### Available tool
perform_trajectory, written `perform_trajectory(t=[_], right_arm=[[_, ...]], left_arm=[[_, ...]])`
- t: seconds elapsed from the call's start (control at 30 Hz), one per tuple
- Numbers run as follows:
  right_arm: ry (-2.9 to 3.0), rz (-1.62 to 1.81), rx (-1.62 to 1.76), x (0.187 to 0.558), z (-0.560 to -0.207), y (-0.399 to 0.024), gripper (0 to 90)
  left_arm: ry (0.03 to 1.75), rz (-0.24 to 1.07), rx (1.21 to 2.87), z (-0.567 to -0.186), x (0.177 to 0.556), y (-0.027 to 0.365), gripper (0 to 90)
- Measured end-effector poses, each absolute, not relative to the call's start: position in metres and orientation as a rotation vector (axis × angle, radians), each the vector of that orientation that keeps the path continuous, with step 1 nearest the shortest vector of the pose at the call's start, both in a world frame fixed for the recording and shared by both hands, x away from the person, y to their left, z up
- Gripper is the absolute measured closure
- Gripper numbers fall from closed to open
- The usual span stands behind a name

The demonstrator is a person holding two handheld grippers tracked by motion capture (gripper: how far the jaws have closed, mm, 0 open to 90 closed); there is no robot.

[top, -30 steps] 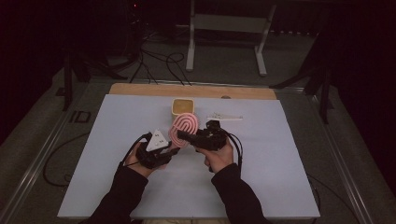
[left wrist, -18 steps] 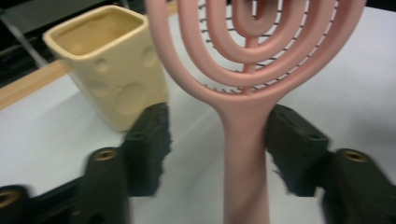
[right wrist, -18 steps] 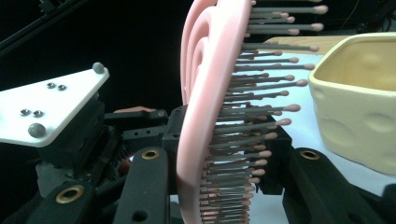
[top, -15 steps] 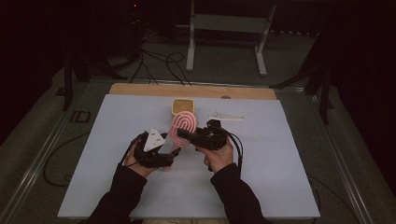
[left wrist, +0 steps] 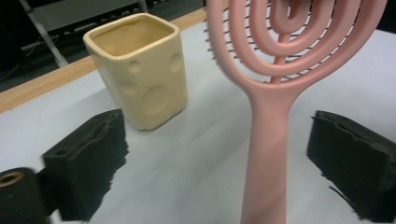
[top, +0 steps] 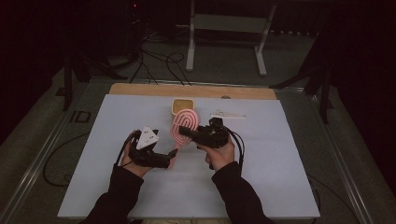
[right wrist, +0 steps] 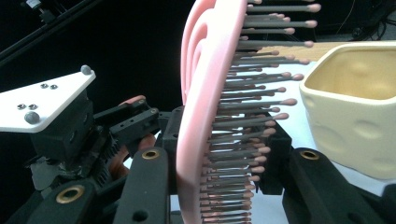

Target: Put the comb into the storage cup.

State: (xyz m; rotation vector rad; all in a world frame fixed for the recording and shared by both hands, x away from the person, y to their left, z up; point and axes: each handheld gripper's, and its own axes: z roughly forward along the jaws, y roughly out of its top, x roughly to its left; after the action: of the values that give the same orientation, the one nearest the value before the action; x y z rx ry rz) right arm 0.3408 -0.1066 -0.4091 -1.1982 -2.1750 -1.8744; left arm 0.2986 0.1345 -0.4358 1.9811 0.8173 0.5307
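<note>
On our left, the left gripper point(top: 164, 157) has just been opening; its jaws stand wide on either side of the brush point(top: 183, 127) handle, touching nothing. The brush is held up just before the cup point(top: 182, 106), its head clamped in our right gripper point(top: 183, 131).

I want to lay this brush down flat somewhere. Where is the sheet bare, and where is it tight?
The white sheet lies bare right of the right gripper out to its right edge, and left of the left gripper to its left edge. It is crowded at the middle far side, where the yellow cup, the pink brush and a small pale item sit.
</note>
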Motion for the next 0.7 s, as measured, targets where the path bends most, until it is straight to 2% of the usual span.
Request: perform_trajectory(t=[0.4,0.6,0.7], right_arm=[[-2.177,-1.885,-1.231,0.345,-0.405,-0.112,63.7],[-2.168,-1.892,-1.238,0.346,-0.402,-0.111,63.6],[-2.167,-1.892,-1.239,0.346,-0.4,-0.111,63.6]], left_arm=[[0.89,0.497,1.882,-0.44,0.289,0.169,0.1],[0.9,0.523,1.825,-0.443,0.282,0.186,0.0],[0.909,0.577,1.791,-0.445,0.276,0.191,0.4]])
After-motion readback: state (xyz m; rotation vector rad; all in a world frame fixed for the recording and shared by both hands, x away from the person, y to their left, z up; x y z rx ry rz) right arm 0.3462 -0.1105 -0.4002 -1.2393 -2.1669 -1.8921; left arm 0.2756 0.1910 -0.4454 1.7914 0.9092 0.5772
